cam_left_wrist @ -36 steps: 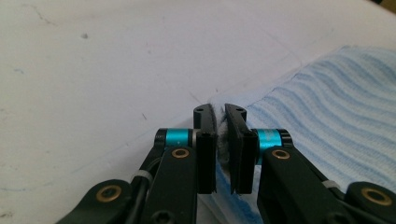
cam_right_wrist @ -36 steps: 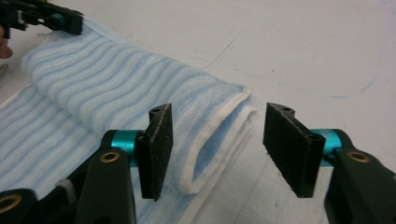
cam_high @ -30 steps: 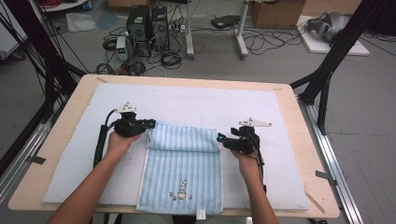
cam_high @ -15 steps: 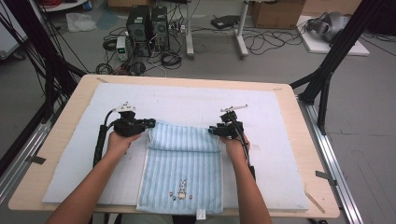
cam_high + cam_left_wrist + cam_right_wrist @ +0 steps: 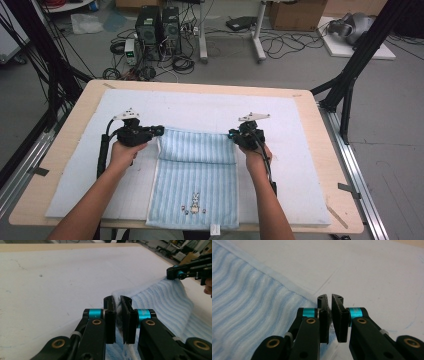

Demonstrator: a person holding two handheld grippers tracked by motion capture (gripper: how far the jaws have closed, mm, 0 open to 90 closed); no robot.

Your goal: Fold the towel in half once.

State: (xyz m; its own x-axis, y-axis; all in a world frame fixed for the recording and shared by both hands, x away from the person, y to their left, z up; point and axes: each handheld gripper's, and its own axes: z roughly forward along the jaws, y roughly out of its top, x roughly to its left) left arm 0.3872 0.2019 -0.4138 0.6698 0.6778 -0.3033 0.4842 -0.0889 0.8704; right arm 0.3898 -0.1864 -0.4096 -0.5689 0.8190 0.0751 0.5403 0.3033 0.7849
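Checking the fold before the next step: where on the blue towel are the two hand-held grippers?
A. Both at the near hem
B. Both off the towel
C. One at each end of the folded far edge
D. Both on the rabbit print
C: the left hand-held gripper and the right hand-held gripper each pinch one corner of the towel along its far fold.

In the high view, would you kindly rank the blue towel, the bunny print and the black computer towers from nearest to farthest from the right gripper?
From the right gripper:
1. Blue towel, its far right corner pinched in the jaws.
2. Bunny print, near the towel's front hem.
3. Black computer towers, on the floor beyond the table.
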